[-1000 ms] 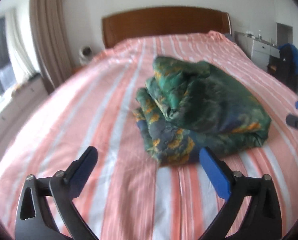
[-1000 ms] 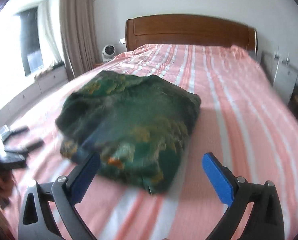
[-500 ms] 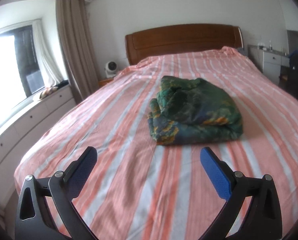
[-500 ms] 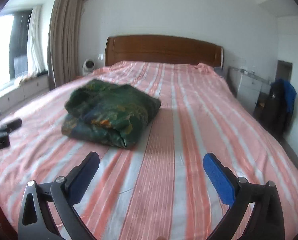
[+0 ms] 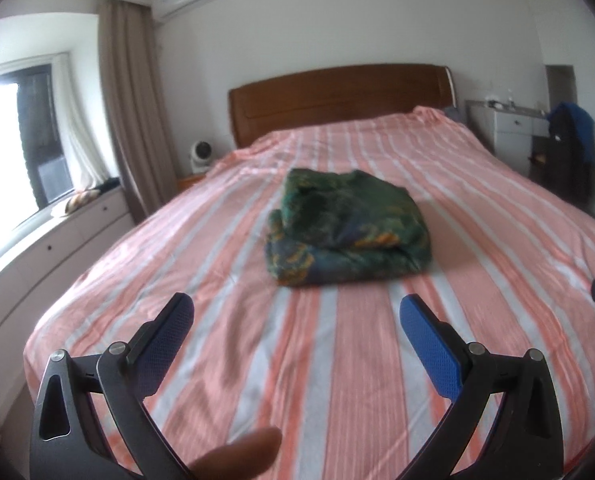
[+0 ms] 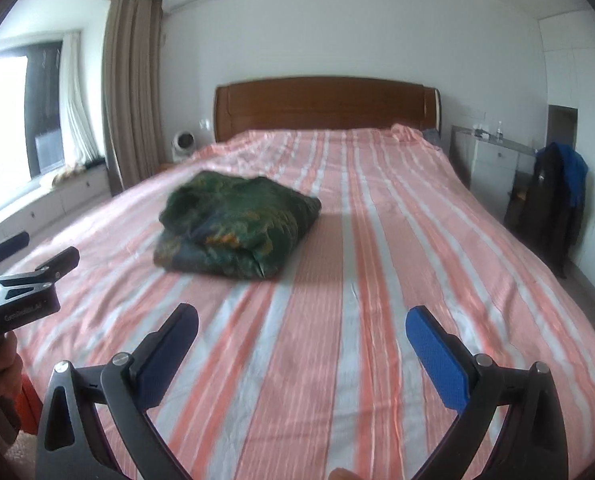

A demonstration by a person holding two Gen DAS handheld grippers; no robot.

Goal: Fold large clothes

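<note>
Now that we have drawn both tools back from the bundle we were hovering over a second ago, the folded dark green patterned cloth (image 5: 347, 232) lies alone mid-bed on the pink-and-grey striped bedspread (image 5: 225, 320), well apart from us; we judge the fold finished. Our left gripper (image 5: 296, 312) hangs over the foot of the bed, jaws spread wide and holding nothing. Our right gripper (image 6: 301, 322) sits level beside it, likewise gaping and empty, both pointing toward the brown wooden headboard (image 6: 325, 106).

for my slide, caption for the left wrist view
Open left gripper hovers short of the folded green garment on a striped bed.
</note>
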